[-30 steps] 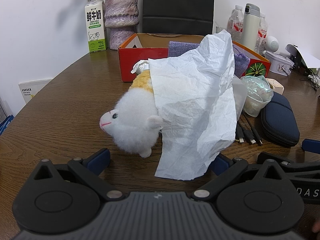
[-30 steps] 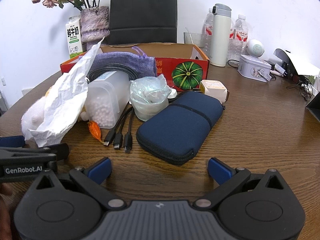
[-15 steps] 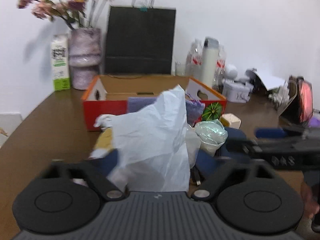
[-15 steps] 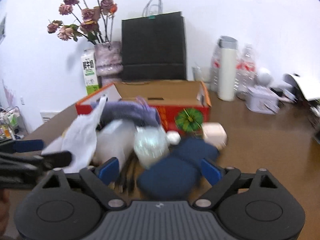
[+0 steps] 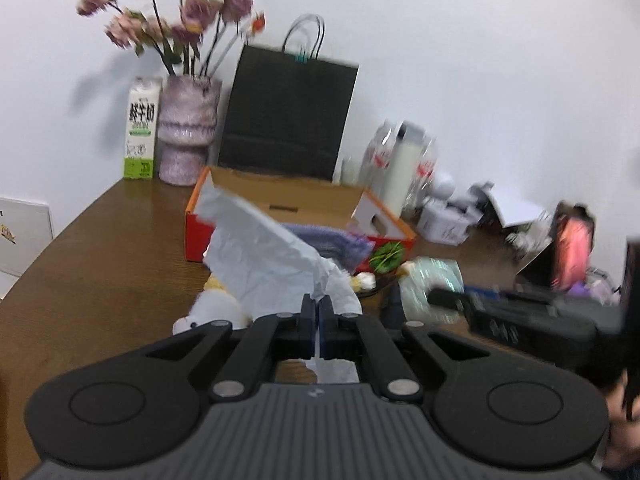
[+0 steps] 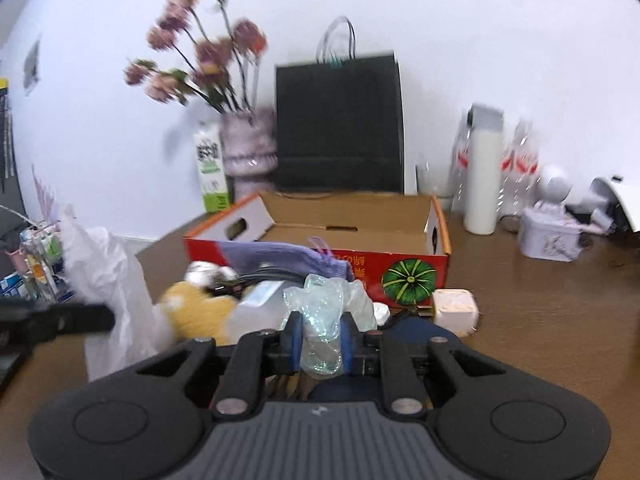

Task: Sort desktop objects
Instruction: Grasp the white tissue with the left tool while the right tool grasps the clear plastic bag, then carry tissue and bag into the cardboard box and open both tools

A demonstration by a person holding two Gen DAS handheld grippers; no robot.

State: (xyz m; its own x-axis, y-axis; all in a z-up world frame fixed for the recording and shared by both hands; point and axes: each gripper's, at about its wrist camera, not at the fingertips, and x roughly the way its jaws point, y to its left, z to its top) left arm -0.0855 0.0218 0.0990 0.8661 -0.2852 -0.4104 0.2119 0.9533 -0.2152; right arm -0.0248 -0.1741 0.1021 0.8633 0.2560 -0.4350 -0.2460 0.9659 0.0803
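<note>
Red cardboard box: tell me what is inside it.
The red cardboard box shows bare brown walls inside. A purple cloth drapes at its front edge. Its floor is hidden behind the front wall and clutter.

Crumpled white paper sheet [image 5: 264, 256] is held raised, slanting over white-and-yellow plush toy [image 5: 212, 308]. Clear iridescent plastic bag [image 6: 324, 320] is bunched upright. Purple cloth [image 6: 280, 258] is draped against red cardboard box [image 6: 400, 272].

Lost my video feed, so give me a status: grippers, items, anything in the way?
Left gripper shut on white paper. Right gripper closing on clear plastic bag. Red box behind, open; plush toy and cables between.
</note>
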